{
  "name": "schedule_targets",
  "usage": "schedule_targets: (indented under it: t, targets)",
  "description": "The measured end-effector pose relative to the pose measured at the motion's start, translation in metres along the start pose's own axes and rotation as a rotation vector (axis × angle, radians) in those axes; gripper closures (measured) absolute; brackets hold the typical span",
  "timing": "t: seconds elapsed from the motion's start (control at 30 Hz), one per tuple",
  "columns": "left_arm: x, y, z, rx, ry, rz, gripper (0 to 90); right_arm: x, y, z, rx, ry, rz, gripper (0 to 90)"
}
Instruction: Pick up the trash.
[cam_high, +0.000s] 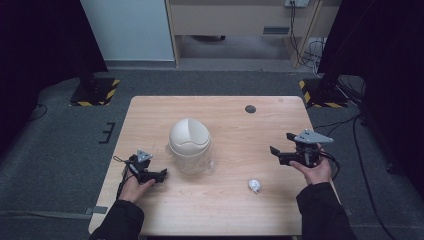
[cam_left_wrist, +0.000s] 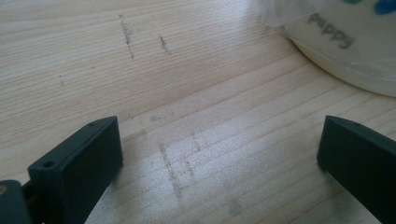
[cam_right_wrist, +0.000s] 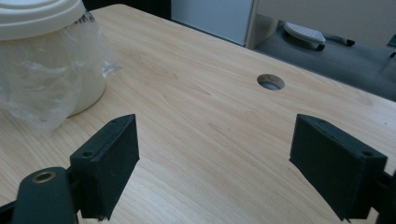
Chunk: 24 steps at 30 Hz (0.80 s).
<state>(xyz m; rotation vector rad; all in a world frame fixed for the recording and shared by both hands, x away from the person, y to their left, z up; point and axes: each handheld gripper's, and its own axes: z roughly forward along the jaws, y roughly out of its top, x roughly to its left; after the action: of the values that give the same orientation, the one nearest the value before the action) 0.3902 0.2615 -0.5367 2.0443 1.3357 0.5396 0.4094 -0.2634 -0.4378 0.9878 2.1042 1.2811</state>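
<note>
Wooden table (cam_high: 225, 210) bears a cream bin (cam_left_wrist: 355, 51) lettered "Puppy"; left gripper (cam_left_wrist: 219, 154) and right gripper (cam_right_wrist: 215, 163) jaws apart.

The pale wooden table (cam_high: 235, 200) looks matt, its grain scuffed with grey marks. The cream domed plastic bin (cam_high: 188, 137) is smooth, lined with crinkly clear plastic film (cam_right_wrist: 42, 79). Both grippers' black jaws look matt plastic.
</note>
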Motion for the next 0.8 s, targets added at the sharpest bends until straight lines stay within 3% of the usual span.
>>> schedule_targets:
  t: [0.4, 0.8]
  targets:
    - [0.000, 0.000, 0.000, 0.000, 0.000, 0.000, 0.0, 0.006, 0.023, -0.003, -0.031, 0.038, -0.024, 15.6]
    - [0.000, 0.000, 0.000, 0.000, 0.000, 0.000, 0.0, 0.015, 0.051, -0.006, -0.100, 0.069, -0.047, 15.8]
